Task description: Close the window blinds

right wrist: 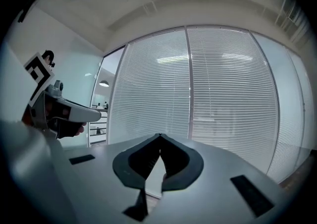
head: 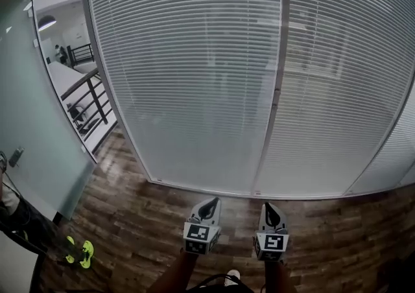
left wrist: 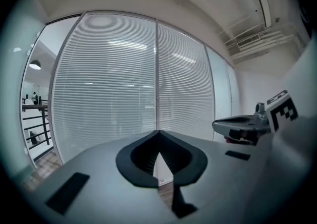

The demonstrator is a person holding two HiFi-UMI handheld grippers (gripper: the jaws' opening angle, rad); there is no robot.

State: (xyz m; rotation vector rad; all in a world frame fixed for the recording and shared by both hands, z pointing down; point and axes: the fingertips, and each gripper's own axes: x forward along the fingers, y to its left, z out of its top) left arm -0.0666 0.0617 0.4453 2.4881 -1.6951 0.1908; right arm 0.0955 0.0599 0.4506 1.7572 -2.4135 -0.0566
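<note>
White slatted window blinds (head: 194,78) hang down over a tall glass wall in several panels, and dim shapes of the room behind show through the slats. A metal mullion (head: 277,84) divides the two middle panels. My left gripper (head: 210,203) and right gripper (head: 269,207) are held low and side by side over the wooden floor, a good way short of the blinds. Both are shut with nothing between the jaws. In the left gripper view the blinds (left wrist: 124,89) fill the scene ahead of the gripper (left wrist: 158,132). The right gripper view shows the same blinds (right wrist: 218,89) beyond its gripper (right wrist: 159,135).
A frosted glass partition (head: 29,123) stands at the left, with an open gap beside it showing a black railing (head: 87,100). The floor is dark wood planks (head: 130,227). A person's leg with a yellow-green shoe (head: 79,251) is at the lower left.
</note>
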